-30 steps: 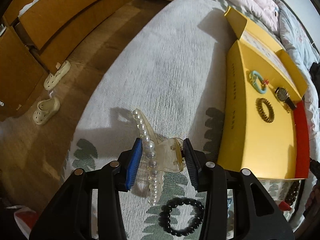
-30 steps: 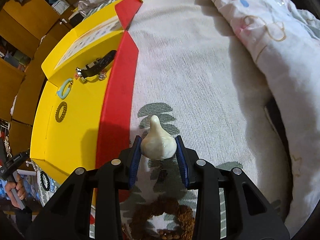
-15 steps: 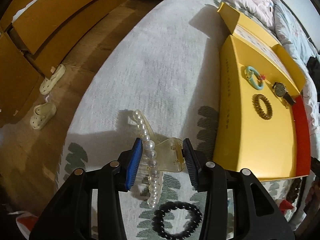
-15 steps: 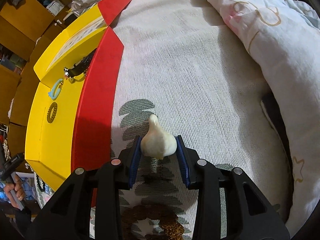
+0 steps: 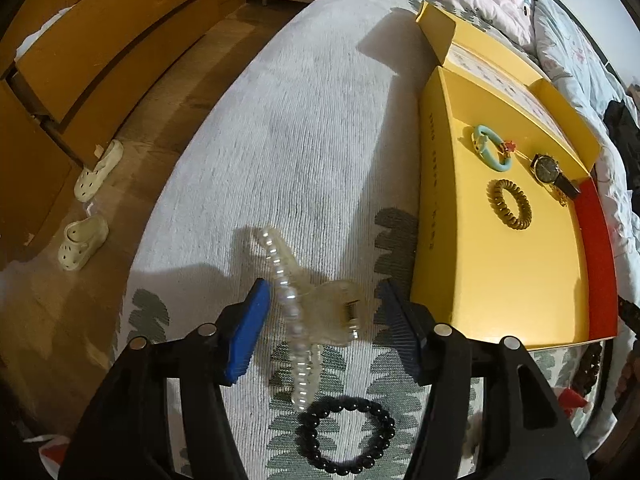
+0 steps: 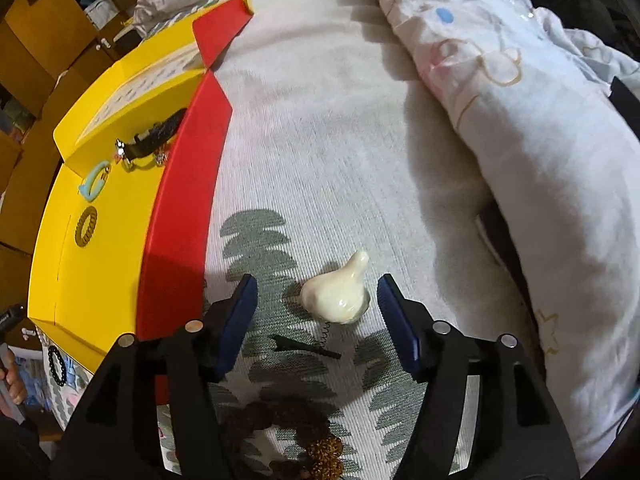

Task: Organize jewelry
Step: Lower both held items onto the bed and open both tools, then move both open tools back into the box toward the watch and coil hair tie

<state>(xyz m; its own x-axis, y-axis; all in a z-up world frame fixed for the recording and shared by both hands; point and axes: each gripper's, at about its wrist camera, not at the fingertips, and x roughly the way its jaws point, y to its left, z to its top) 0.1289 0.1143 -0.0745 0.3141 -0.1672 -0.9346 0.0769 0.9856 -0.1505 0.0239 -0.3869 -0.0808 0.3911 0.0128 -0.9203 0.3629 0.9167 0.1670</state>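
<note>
grey leaf-print bedspread (image 5: 312, 128); left gripper (image 5: 322, 326) and right gripper (image 6: 314, 314) gape; wooden floor (image 5: 168, 92).

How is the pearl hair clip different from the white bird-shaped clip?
The pearl hair clip is see-through with a row of pearls along it; the bird clip is solid, glossy cream. The pearl clip is long and curved; the bird clip is short and round with a pointed end. Both lie on the bed cover, each between an open tool's fingers, left tool and right tool.

This is a bedroom in a home: a bed (image 5: 304, 128) with a puffy blanket (image 6: 540, 120) at 2 o'clock, wooden drawers (image 5: 100, 52) and little shoes (image 5: 82, 242) at 9 o'clock.
</note>
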